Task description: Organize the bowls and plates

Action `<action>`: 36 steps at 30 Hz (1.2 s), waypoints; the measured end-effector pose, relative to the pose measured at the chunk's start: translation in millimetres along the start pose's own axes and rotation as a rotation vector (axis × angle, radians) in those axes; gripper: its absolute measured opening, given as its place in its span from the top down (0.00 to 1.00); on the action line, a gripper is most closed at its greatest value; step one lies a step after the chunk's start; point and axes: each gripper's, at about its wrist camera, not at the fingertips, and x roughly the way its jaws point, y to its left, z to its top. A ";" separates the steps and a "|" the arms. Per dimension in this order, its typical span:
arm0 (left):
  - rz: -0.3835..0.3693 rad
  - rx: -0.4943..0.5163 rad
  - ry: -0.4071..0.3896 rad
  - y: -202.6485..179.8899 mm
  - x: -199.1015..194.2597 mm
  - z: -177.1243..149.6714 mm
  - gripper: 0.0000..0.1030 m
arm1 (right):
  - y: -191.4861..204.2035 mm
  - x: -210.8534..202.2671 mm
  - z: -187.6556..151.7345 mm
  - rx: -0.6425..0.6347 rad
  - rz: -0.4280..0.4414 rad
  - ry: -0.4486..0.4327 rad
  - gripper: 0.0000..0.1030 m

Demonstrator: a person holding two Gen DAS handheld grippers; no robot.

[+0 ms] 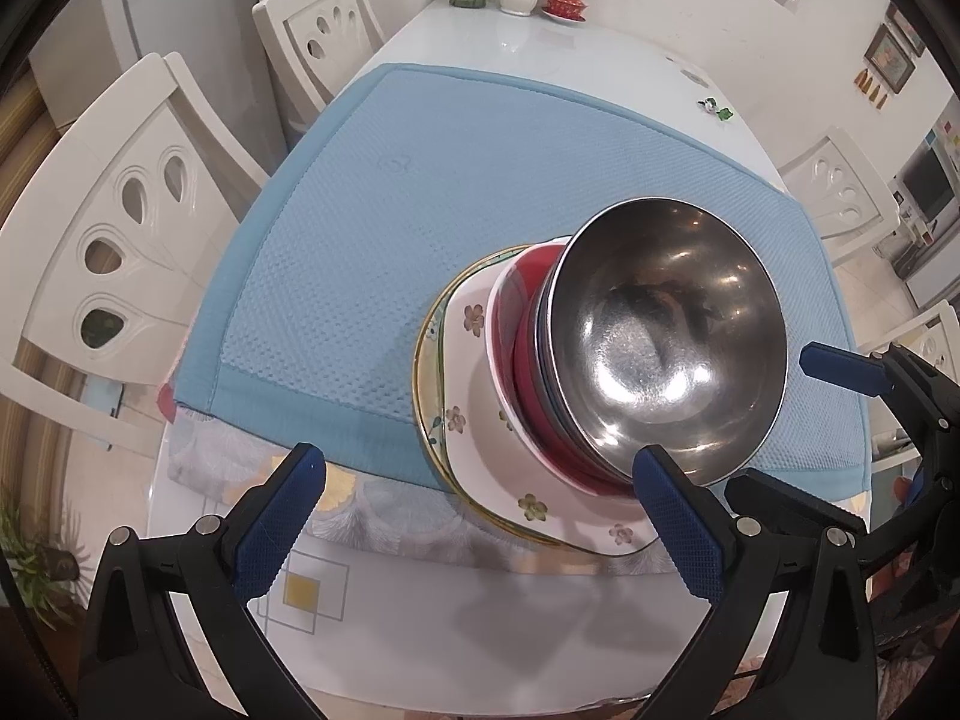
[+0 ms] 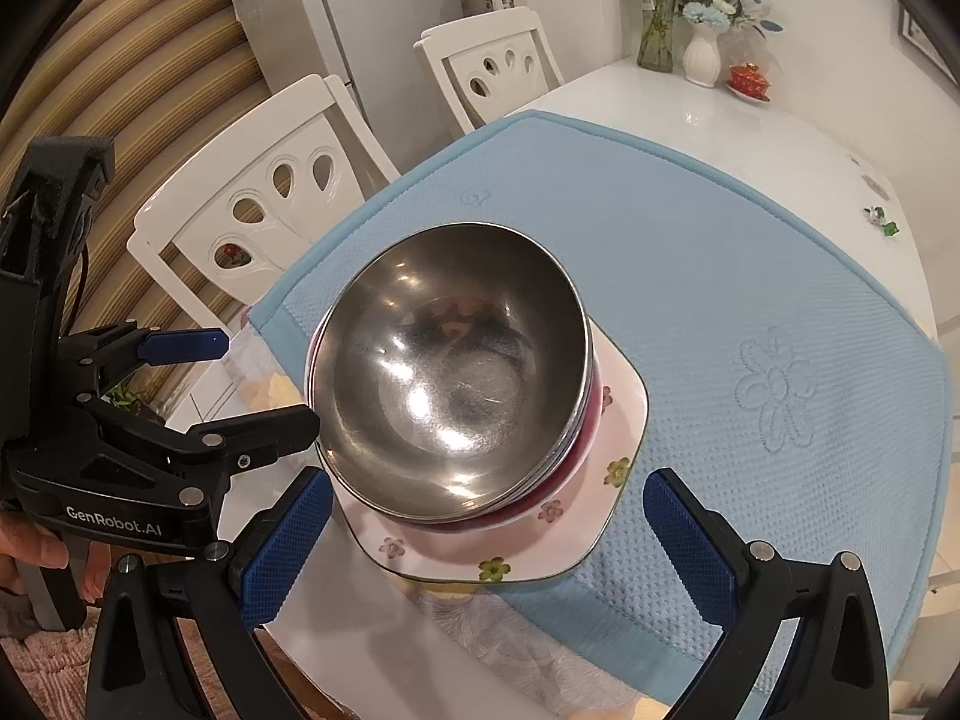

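Both grippers — the left gripper (image 1: 480,516) and right gripper (image 2: 489,540) — gape wide, empty, nearest the camera. Just beyond, a shiny steel bowl (image 2: 456,372) tops a red bowl (image 1: 528,324) on a pink floral plate (image 2: 618,408) — stacked upon a blue waffle-textured mat (image 1: 372,192). White chairs (image 1: 120,240) flank the glossy table (image 1: 540,42).

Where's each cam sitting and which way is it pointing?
Left wrist: on the left gripper, above the table's near edge, looking forward and down at the steel bowl stack from its left; own open fingers and the right gripper show.
Right wrist: on the right gripper, above the stack from its right; own open fingers, left gripper, a hand.
Shared: stack, blue mat, chairs, vases.
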 end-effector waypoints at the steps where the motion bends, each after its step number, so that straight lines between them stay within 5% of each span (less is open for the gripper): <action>1: 0.000 -0.001 0.000 0.3 0.1 0.0 0.01 | -0.1 0.4 0.1 0.001 0.000 0.002 0.00; 36: 0.004 -0.021 0.011 3.6 1.1 -1.9 0.01 | 3.9 4.8 -2.0 0.004 -0.003 0.025 0.00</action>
